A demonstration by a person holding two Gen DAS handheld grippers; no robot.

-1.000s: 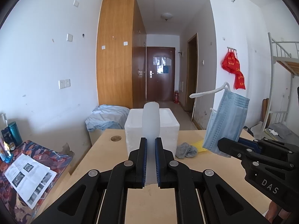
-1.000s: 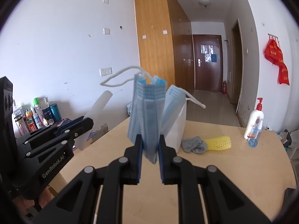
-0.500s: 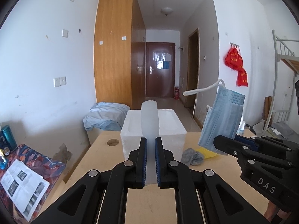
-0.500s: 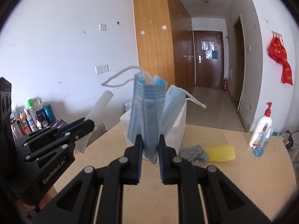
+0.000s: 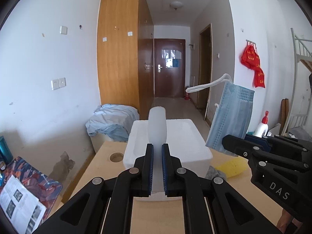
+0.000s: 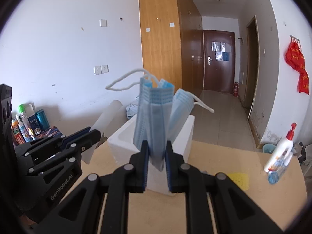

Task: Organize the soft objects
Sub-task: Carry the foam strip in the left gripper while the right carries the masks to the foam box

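Because both loads look bound for the foam box [image 5: 167, 142] just beyond the jaws, the left gripper [image 5: 157, 150] pinches a translucent white sheet [image 5: 157, 124] upright while the right gripper [image 6: 157, 148] clamps folded blue masks [image 6: 154, 120].

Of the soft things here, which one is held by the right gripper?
The pleated blue face mask, with white ear loops. The translucent white sheet is in the left gripper; the grey cloth and yellow mesh lie on the table.

Both wrist views face the door [image 5: 169, 68] — sharing, seemingly, the foam box [image 6: 187, 128].
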